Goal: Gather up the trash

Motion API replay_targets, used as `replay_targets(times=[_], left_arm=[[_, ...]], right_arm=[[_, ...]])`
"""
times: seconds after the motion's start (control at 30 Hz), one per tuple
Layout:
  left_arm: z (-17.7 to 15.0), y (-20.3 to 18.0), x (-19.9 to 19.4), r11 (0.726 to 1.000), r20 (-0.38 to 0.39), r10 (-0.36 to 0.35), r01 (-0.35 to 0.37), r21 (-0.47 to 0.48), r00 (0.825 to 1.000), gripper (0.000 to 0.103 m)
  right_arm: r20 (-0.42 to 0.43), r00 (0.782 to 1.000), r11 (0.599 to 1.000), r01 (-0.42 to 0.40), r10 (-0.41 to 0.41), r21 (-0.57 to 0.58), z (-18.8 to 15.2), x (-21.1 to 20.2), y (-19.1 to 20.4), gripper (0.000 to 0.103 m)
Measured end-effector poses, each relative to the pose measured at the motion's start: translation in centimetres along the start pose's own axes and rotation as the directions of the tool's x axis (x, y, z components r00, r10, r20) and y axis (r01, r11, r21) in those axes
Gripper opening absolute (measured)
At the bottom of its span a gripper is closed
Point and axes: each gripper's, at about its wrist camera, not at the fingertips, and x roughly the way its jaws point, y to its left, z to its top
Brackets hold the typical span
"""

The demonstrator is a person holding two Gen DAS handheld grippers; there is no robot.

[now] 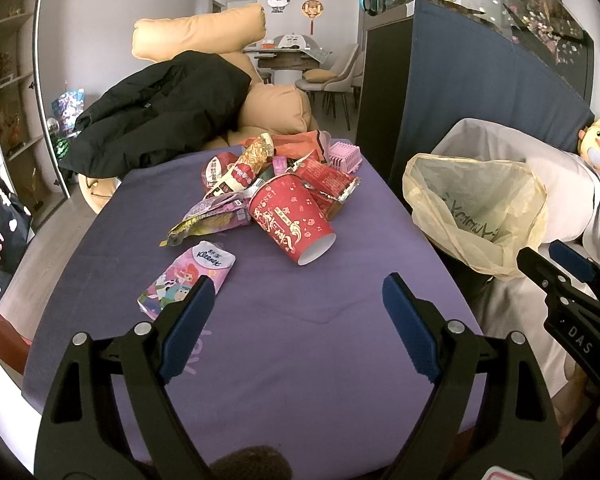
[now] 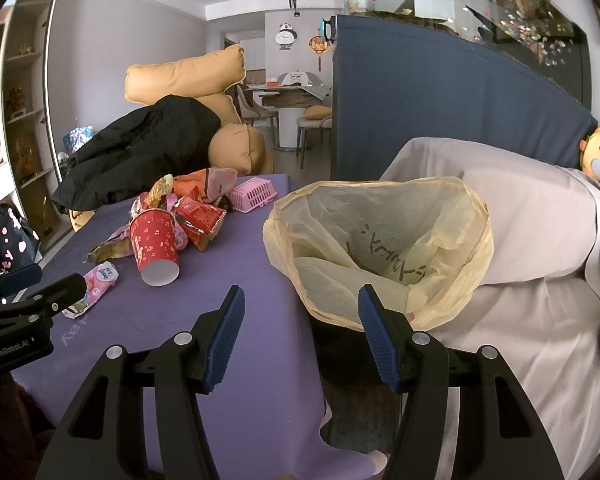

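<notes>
A pile of trash lies on the purple table [image 1: 300, 344]: a red paper cup [image 1: 290, 220] on its side, red snack wrappers [image 1: 328, 184], a crumpled foil bag [image 1: 208, 224] and a pink Kleenex tissue pack [image 1: 188, 280] nearest me. My left gripper [image 1: 298, 292] is open and empty above the table, just short of the tissue pack. A yellow plastic bag [image 2: 384, 240] hangs open off the table's right side. My right gripper [image 2: 300, 304] is open and empty at the bag's near rim. The cup [image 2: 154, 246] and the tissue pack [image 2: 94, 288] also show in the right wrist view.
A pink plastic basket [image 1: 344, 156] sits behind the pile. A black jacket [image 1: 156, 112] lies on tan cushions [image 1: 276, 108] beyond the table. A grey-covered sofa [image 2: 520, 320] is to the right, with a blue partition [image 2: 440, 112] behind it.
</notes>
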Motion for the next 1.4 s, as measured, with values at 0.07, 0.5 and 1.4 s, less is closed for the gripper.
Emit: replay_targets(times=[0.07,0.5,1.4], left_arm=[[0.0,0.0,0.0,1.0,0.0,0.0,0.0,-0.001,1.0,0.082],[0.0,0.0,0.0,1.0,0.0,-0.001,0.001,-0.002,1.0,0.082],[1.8,5.9,3.5,0.997,-0.024,-0.054,0.052,-0.05,0.998,0.082]], right_arm=[[0.0,1.0,1.0,0.0,0.0,0.001,0.0,0.0,0.0,0.056],[-0.001,1.0,1.0,0.001,-0.001,0.0,0.0,0.0,0.0,0.056],[-0.063,0.998,1.0,-0.014,0.012,-0.026,1.4,4.5,0.0,0.056]])
